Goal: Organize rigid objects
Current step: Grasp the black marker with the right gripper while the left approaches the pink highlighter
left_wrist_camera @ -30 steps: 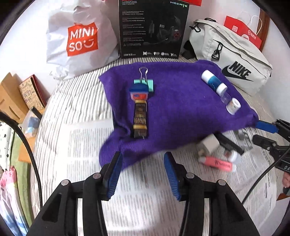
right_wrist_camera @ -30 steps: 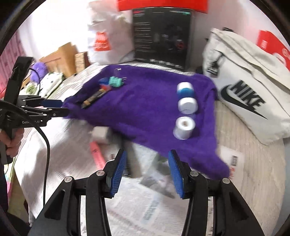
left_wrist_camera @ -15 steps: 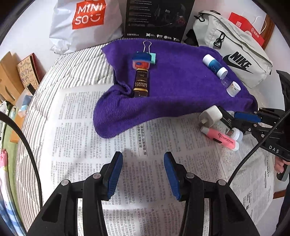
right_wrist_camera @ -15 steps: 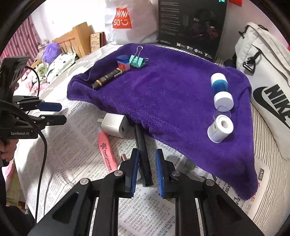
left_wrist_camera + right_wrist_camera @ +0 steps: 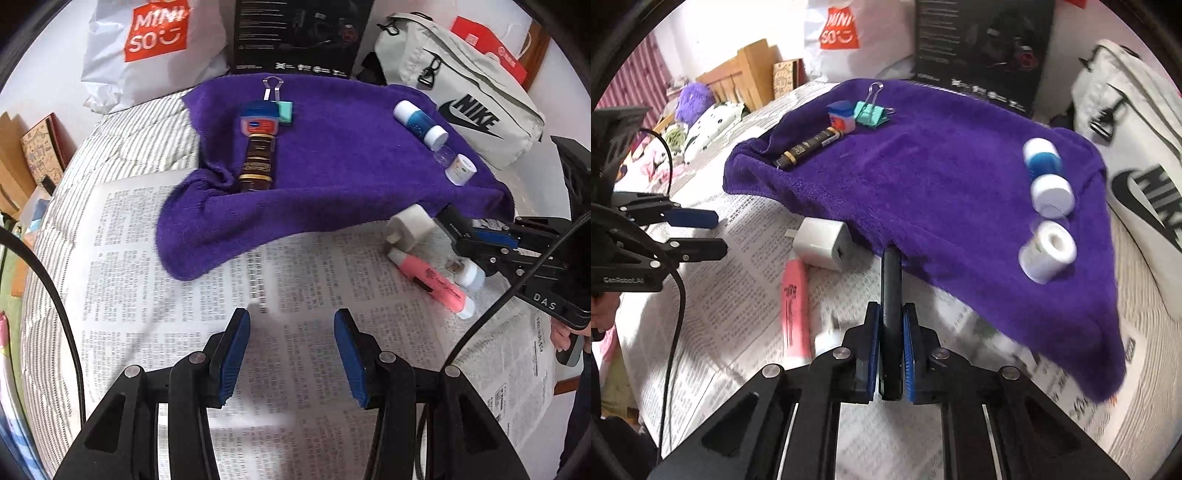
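The right gripper [image 5: 890,354] is clamped on a slim black bar-shaped object [image 5: 891,295], whose far end reaches up to the near edge of the purple towel [image 5: 942,177]. Just left of it on the newspaper [image 5: 746,295] lie a pink highlighter [image 5: 795,306] and a white charger plug [image 5: 822,243], the plug touching the towel's hem. On the towel, far left, a teal binder clip [image 5: 870,112], a small blue-capped tub [image 5: 842,116] and a dark tube [image 5: 807,147] sit in a line; on the right side are a blue-and-white bottle [image 5: 1047,173] and a clear white-capped bottle [image 5: 1047,249]. The left gripper [image 5: 291,354] hangs over bare newspaper with its jaws spread wide, gripping nothing.
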Tool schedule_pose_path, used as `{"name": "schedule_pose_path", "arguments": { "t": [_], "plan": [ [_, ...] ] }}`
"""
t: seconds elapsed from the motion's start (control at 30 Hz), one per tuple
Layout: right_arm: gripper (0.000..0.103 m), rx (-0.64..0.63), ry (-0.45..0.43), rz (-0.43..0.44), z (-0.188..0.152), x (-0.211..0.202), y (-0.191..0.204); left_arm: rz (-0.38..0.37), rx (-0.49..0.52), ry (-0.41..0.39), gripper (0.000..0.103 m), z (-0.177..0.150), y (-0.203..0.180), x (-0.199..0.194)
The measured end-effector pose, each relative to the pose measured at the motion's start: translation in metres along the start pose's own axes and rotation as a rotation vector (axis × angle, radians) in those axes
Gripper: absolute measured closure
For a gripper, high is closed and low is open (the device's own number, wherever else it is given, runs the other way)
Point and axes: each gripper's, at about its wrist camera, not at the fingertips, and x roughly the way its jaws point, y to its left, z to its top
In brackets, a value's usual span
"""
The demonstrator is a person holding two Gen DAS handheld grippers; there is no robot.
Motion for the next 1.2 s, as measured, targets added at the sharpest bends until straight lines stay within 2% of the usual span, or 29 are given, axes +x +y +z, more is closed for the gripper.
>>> {"name": "schedule_pose_path", "arguments": {
  "t": [0.33, 0.5, 0.7, 0.97, 1.13, 1.2],
  "plan": [
    [0.091, 0.197, -0.033, -0.121, -0.051, -0.041, -0.043, -0.068, 0.030, 0.006, 0.058, 0.008, -0.039, 0.002],
    [0.091, 0.265, -0.045, -0.142, -0.078, -0.052, -0.055, -0.096, 0.029, 0.006, 0.058, 0.017, -0.058, 0.001],
    [0.091, 0.268, -0.060, -0.183, -0.093, -0.048, -0.049, -0.088, -0.003, 0.038, 0.058, 0.025, -0.074, 0.014],
    [0.091, 0.332, -0.115, -0.171, -0.105, -0.046, -0.050, -0.082, -0.011, 0.061, 0.056, 0.032, -0.087, 0.024],
    [0.091, 0.289, -0.175, -0.243, -0.111, -0.044, -0.038, -0.034, 0.000, 0.052, 0.052, 0.032, -0.097, 0.024],
    [0.091, 0.271, -0.174, -0.270, -0.110, -0.043, -0.035, -0.009, 0.035, 0.049, 0.052, 0.031, -0.102, 0.024]
  ]
}}
